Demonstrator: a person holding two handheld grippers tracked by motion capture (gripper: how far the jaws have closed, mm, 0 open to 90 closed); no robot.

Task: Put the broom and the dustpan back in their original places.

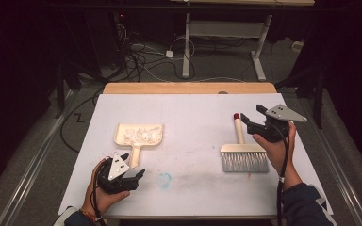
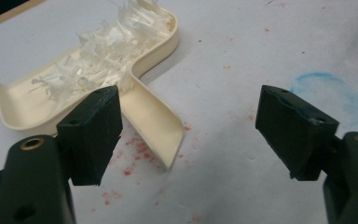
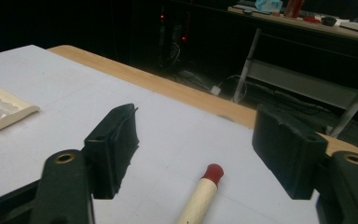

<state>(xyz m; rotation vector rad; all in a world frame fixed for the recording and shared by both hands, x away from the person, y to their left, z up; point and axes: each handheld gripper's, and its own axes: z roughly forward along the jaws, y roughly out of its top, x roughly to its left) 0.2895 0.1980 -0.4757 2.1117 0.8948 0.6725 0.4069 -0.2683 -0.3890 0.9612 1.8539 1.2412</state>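
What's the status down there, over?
Both grippers open, left gripper, right gripper. Dustpan full of white scraps, brush lying flat, both released. Nothing blocking.

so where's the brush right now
In the high view the brush lies flat on the table's right side, beside the right hand, well apart from the dustpan.

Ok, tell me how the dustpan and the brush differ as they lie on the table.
The dustpan is cream all over; the brush has grey bristles and a red tip on its pale handle. The dustpan holds white shreds; the brush carries nothing. The dustpan's handle points toward the person, the brush's away. The dustpan lies by the left gripper, the brush by the right gripper. Both lie flat, unheld.
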